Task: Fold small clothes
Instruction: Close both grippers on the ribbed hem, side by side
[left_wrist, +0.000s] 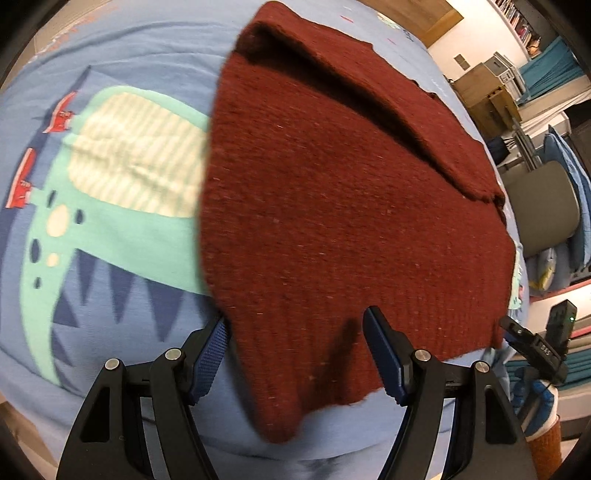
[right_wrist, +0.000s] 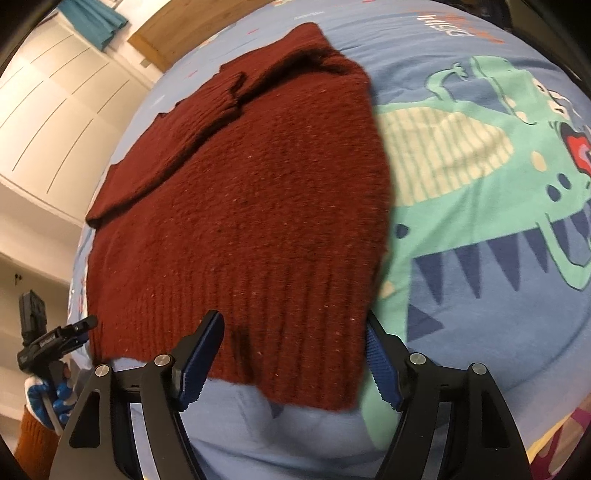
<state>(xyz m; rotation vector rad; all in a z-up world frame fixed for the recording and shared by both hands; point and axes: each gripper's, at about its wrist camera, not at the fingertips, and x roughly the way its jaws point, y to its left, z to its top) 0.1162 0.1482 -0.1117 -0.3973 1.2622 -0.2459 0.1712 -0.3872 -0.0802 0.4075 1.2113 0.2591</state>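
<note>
Bed cover: your two grippers hang over a blue dinosaur-print sheet that fills both views; its far end is cut off by the lens edge.
Sweater: a dark red knitted sweater lies flat on the sheet, ribbed hem towards you, one sleeve folded across its upper part. The sweater hides part of the green dinosaur.
Left gripper: your left gripper stands open, straddling the hem's corner. The left pad sits just beside the sweater's edge, the right pad over the knit. Whether either pad touches the wool is hard to tell; nothing is pinched.
Right gripper: your right gripper is open wide at the hem's other corner, its jaws on either side of the ribbing, no cloth clamped.
Hand: in the right wrist view, a blue-and-white gloved hand with a rust-coloured cuff holds the left gripper's handle, partly cut off at the frame's edge.
Room: blurred shelves and cupboards.
</note>
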